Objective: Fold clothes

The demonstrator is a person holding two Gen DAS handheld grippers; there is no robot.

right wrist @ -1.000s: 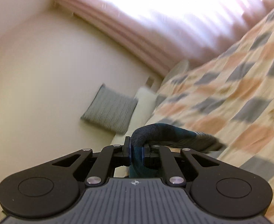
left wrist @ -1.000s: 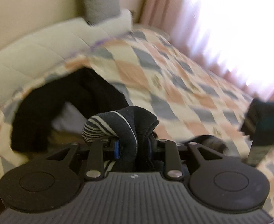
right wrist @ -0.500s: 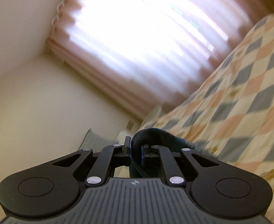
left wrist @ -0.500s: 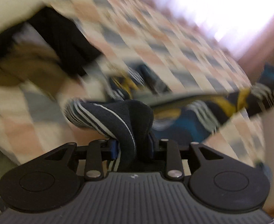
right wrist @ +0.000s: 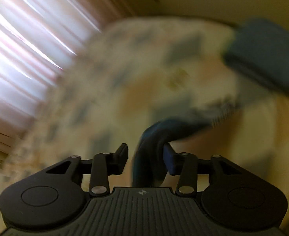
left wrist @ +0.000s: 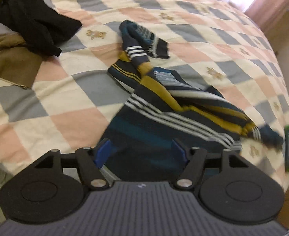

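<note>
Left claw [left wrist: 141, 153] jaws opening, wide apart over striped garment [left wrist: 164, 106] on the bed [left wrist: 65, 98]; right claw [right wrist: 145, 161] opening too, cloth between jaws. Black top [left wrist: 32, 21] + brown cloth [left wrist: 8, 63] nearby.

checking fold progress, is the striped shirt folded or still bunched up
Bunched: the striped shirt lies twisted and crumpled across the quilt, no flat folds showing.
</note>
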